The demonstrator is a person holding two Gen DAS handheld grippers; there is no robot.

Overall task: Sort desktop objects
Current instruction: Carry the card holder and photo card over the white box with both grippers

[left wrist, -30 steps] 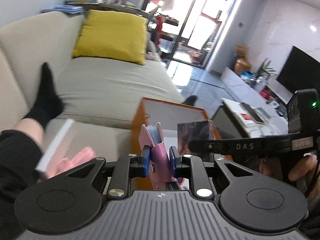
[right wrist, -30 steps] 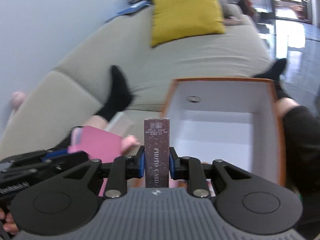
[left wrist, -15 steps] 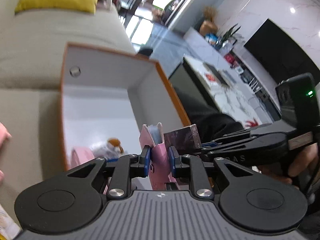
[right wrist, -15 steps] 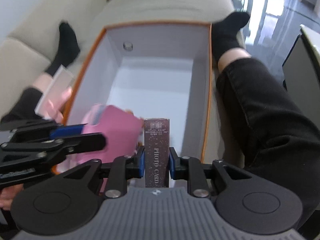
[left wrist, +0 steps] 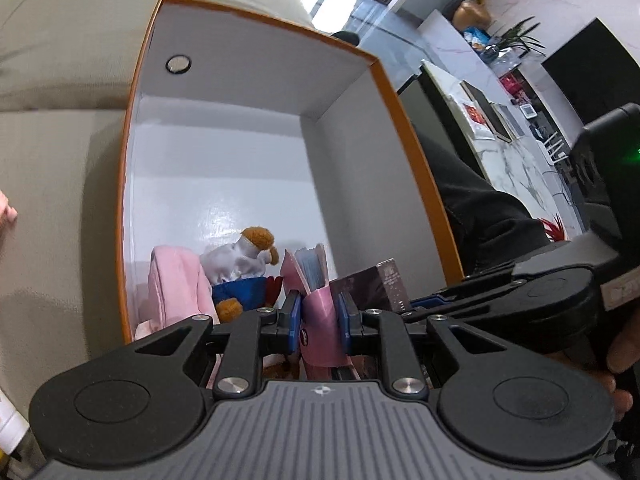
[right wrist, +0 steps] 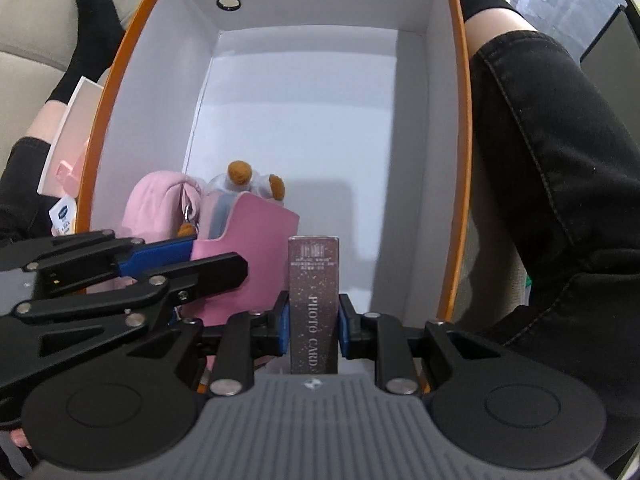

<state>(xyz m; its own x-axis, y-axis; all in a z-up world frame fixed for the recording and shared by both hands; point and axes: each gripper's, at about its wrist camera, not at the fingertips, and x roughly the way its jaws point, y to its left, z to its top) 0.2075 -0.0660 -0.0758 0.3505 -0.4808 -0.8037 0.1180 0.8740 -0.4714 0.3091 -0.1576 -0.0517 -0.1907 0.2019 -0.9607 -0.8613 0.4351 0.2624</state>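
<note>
From the left wrist, the left gripper (left wrist: 319, 316) clamps a pink card holder (left wrist: 320, 312); beyond its jaws, a plush toy (left wrist: 246, 268) lies inside the orange-rimmed white cardboard box (left wrist: 340, 184). From the right wrist, the right gripper (right wrist: 313, 326) squeezes a dark glittery "PHOTO CARD" box (right wrist: 314, 300), held over the same box's floor.

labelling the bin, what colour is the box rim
Orange, with a white inside; the box rim shows best in the right wrist view.
</note>
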